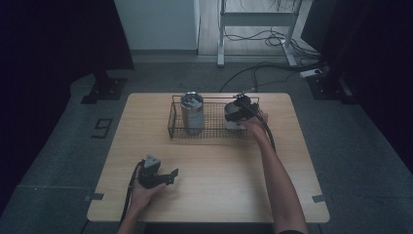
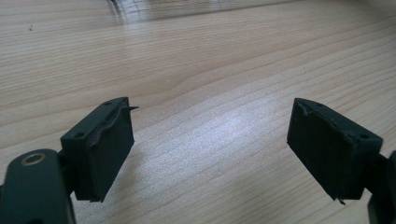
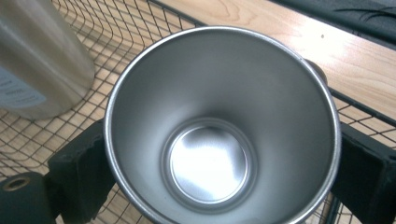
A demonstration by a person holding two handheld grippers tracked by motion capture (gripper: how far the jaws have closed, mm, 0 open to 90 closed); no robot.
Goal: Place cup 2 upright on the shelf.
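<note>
Right gripper (image 3: 219, 186) clamped on steel cup (image 3: 219, 126), one jaw on each flank of the wall below the rim, mouth facing straight up the jaw axis. Gripped from outside, apparently to keep the cup upright and its interior untouched while over the wire basket (image 3: 116, 28). Basket mesh directly beneath and beyond the jaws; basket rim wire just past the far jaw. Whether the cup base rests on the mesh or hangs just above it cannot be told.

Steel tumbler (image 3: 37, 60) upright in the same basket, off to one side of the jaws and apart from the cup: enough clearance, by judgement, to set down or lift without contact.

In the high view, right gripper (image 1: 238, 111) at the basket's (image 1: 171, 122) right end, tumbler (image 1: 192, 113) toward its left.

Left gripper (image 2: 210, 144) released, nothing between the jaws, bare table (image 2: 210, 70) ahead of them. Parked low on the near table (image 1: 219, 195) at (image 1: 158, 174), well apart from the basket, probably to stay clear of the working hand.
</note>
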